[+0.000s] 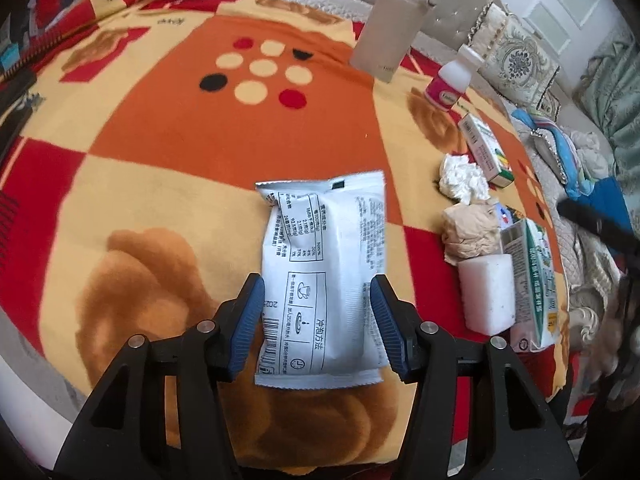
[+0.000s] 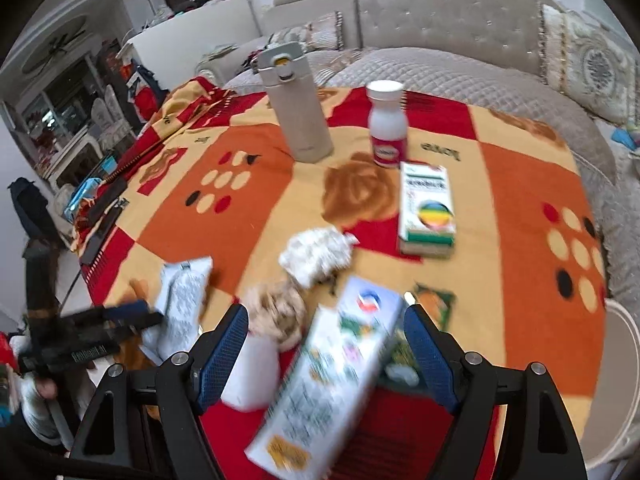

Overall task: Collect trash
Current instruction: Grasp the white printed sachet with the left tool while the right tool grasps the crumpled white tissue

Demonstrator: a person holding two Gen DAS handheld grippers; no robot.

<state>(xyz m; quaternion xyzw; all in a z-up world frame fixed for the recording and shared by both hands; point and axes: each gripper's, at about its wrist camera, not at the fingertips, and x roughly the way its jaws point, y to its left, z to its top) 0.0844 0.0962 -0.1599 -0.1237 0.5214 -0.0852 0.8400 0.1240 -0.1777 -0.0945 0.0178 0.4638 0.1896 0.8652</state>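
The left gripper (image 1: 318,320) is straddling a white sachet (image 1: 322,276) lying flat on the blanket-covered surface (image 1: 160,184), jaws released; it could slip on closing. The right gripper (image 2: 326,354), jaws also released, is framing a carton (image 2: 324,384), risking bumping the foam block (image 2: 252,372) beside it. A sofa (image 2: 440,12) is standing behind

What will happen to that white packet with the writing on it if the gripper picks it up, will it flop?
The white packet looks like thin crinkly film, so it will probably bend and sag. It lies flat and looks nearly empty, so likely very light. Its smooth, shiny skin may slip between the pads of the left gripper, which stand open around it.
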